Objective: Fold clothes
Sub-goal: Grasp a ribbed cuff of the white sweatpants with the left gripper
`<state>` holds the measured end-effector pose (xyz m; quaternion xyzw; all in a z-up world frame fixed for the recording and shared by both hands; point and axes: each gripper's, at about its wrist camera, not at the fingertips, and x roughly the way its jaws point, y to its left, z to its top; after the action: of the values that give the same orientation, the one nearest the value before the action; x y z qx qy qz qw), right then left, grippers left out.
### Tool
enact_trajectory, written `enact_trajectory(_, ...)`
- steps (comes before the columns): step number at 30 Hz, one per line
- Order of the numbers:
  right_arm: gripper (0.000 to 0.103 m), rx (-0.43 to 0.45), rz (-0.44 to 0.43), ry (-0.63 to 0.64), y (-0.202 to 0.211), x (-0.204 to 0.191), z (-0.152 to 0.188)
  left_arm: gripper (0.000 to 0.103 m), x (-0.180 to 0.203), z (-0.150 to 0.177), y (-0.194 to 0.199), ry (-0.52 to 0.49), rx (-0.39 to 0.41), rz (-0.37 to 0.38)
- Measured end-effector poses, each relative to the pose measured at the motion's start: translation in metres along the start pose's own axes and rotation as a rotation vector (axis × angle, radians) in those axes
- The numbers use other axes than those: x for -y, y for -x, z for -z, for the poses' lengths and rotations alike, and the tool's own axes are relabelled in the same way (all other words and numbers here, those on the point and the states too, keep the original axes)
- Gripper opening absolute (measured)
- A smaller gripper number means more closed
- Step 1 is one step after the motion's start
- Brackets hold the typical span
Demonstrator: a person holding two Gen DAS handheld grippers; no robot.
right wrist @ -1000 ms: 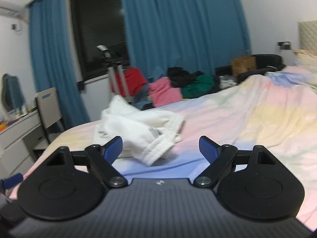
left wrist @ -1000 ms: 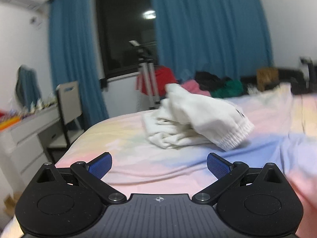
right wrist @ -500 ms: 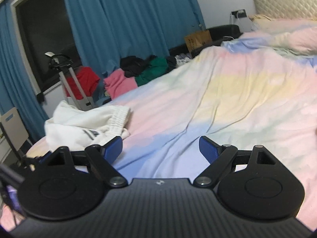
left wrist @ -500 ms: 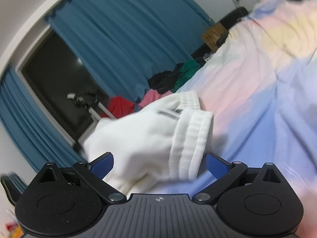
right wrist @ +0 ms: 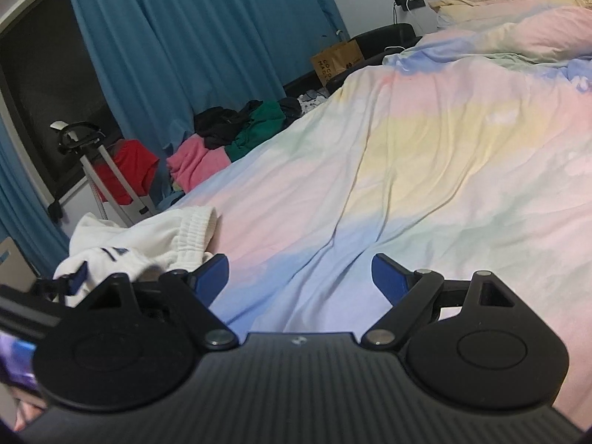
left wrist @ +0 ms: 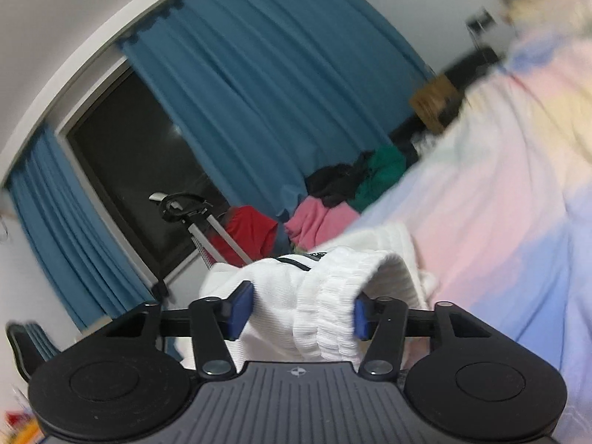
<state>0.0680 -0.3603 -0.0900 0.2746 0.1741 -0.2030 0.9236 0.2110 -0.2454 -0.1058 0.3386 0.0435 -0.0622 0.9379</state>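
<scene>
A white garment (left wrist: 325,288) with a ribbed cuff lies bunched on the pastel bedspread (left wrist: 518,222). My left gripper (left wrist: 301,309) has its blue pads on either side of the cuff, narrowed around it. In the right wrist view the same garment (right wrist: 140,236) lies at the left, with the left gripper's blue pad showing at its edge. My right gripper (right wrist: 299,279) is open and empty over the bedspread (right wrist: 425,170), to the right of the garment.
A heap of pink, green, black and red clothes (right wrist: 229,137) sits beyond the bed's far edge by the blue curtains (right wrist: 185,37). A tripod-like stand (right wrist: 96,162) is by the window. Pillows (right wrist: 518,33) lie at the far right.
My left gripper has moved forward onto the white garment and its jaws have narrowed around the ribbed cuff. My right gripper has swung right, away from the garment, and stays open.
</scene>
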Motion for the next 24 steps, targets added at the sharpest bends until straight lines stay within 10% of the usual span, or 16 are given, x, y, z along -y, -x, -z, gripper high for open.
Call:
enact_trajectory(6, 0.086, 0.039, -0.022, 0.071, 0.011, -0.014, 0.005, 0.018, -0.102, -0.012, 0.028, 0.236, -0.037, -0.002)
enact_trajectory(14, 0.086, 0.092, -0.071, 0.197, 0.035, -0.037, 0.010, 0.014, -0.236, 0.011, 0.098, 0.473, -0.056, 0.022)
enact_trajectory(24, 0.086, -0.141, -0.407, 0.399, 0.060, -0.081, 0.042, 0.008, -0.349, 0.148, 0.150, 0.770, -0.285, -0.006)
